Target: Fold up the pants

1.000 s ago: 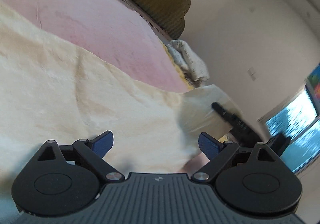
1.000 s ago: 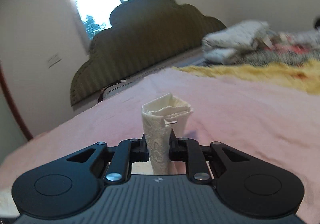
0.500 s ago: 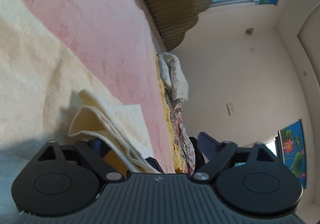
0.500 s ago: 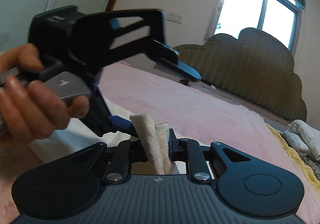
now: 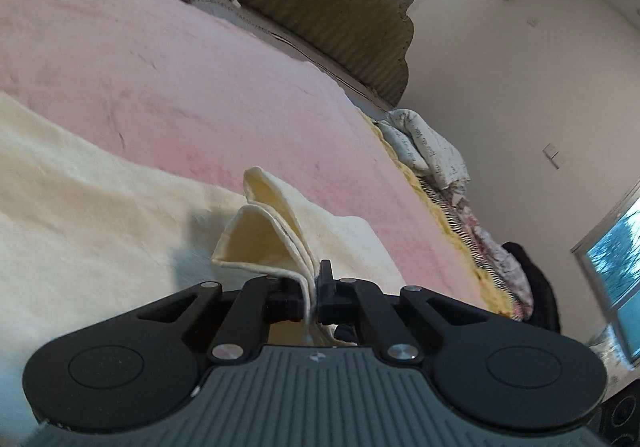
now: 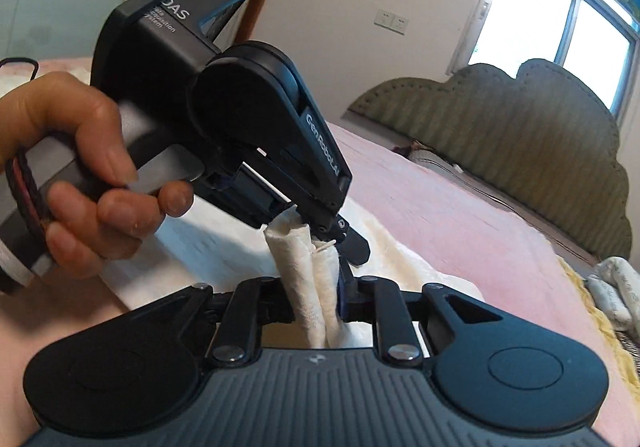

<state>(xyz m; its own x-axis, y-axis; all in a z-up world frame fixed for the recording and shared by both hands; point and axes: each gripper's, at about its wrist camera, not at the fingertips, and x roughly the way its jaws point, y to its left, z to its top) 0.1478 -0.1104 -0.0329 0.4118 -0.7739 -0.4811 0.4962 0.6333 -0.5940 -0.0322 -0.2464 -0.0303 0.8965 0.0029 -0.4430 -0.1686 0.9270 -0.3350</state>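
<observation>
Gripping the cream pants [image 5: 100, 207] on a pink bed [image 5: 200, 59], 2 claws meet at 1 bunched edge. The left gripper [image 5: 310, 289] is clenched on a folded corner; the right gripper [image 6: 316, 303] is clenched on the same bunch, just beside it. Most of the fabric lies flat to their left, toward the person's hand [image 6: 76, 171].

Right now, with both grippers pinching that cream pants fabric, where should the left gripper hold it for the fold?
Probably where it is: the left gripper is shut on the layered hem edge of the pants, which stands up in a folded peak off the pink bed. Coming from above onto that raised edge catches all layers. The right gripper clamps a bunched section alongside.
</observation>
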